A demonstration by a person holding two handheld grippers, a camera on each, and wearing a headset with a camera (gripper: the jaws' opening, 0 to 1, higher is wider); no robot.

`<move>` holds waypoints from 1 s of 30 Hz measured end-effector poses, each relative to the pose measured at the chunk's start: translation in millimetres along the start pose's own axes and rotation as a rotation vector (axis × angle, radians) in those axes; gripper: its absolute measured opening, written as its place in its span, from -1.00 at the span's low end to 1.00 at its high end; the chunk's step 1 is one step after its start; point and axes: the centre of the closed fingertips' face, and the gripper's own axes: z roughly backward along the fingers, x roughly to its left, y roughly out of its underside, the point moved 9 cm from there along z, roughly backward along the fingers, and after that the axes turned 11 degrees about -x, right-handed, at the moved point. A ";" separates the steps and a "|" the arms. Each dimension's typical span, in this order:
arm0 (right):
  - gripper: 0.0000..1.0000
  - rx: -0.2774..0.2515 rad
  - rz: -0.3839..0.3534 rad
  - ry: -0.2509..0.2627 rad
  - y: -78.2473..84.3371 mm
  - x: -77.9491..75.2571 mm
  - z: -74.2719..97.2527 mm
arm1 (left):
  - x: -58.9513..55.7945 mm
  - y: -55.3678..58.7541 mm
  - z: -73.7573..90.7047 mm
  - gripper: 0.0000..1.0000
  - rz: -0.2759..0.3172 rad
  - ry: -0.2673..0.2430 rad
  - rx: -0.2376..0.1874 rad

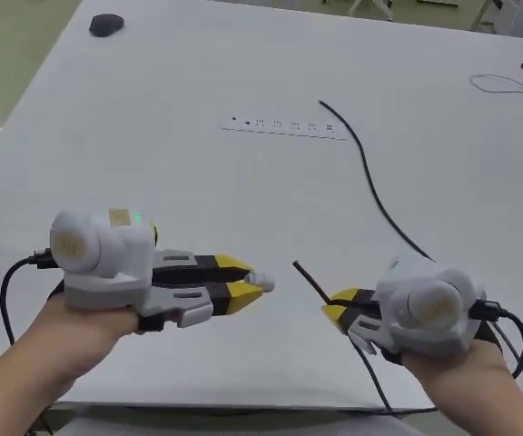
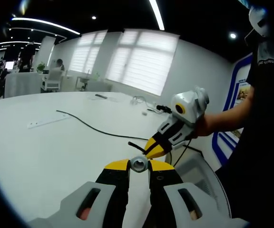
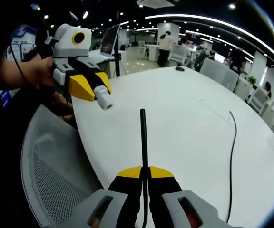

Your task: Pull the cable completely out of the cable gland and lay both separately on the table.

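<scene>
Head view: L gripper is sitting lower left of frame, jaws pressed together on the gland, which is sticking out past the yellow tips toward frame centre. R gripper is sitting lower right, jaws pinching the cable just behind its free end. That end is pointing up-left at approx. frame centre, near the gland but apart from it, with a clear gap between. Cable is fully out of the gland. Both are being held above the table, not lying on it.

The rest of the cable is trailing from the R gripper up across the table to upper centre, ending near a power strip. A mouse is lying at upper left.

L gripper view: L gripper is clamping the gland at bottom centre, bore facing the lens. R gripper is showing right of centre, with the cable running off to the left.

R gripper view: R gripper is nipping the cable at bottom centre, short end standing straight up the frame. L gripper w/ gland is at upper left. A mesh chair is showing at lower left.
</scene>
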 end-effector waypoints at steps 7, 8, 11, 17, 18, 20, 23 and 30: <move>-1.00 0.001 -0.039 0.028 0.1 -9.1 1.3 | 1.5 10.4 0.8 -0.70 -0.008 -0.004 0.022; -1.00 0.004 -0.041 0.030 -0.2 -9.5 1.1 | 1.5 11.1 0.5 -0.70 -0.008 -0.005 0.022; -1.00 0.016 -0.030 0.039 -0.8 -10.7 0.6 | -0.1 12.6 -0.4 -0.70 -0.008 0.000 0.011; -1.00 0.028 -0.017 0.050 -4.0 -12.8 -0.1 | 0.5 19.2 -2.4 -0.70 -0.014 0.003 0.010; -1.00 0.026 -0.015 0.052 -6.1 -13.7 -0.2 | 1.4 20.9 -2.0 -0.70 -0.012 0.002 0.011; -1.00 0.024 -0.009 0.056 -9.7 -15.6 -0.7 | 2.6 23.7 -0.9 -0.70 -0.004 -0.003 0.009; -1.00 0.025 -0.007 0.059 -12.7 -19.5 -1.8 | 2.4 27.2 0.3 -0.70 0.002 -0.006 0.012; -1.00 0.019 -0.028 0.087 -19.7 -31.9 -4.5 | 3.1 33.2 3.9 -0.70 0.001 -0.010 0.003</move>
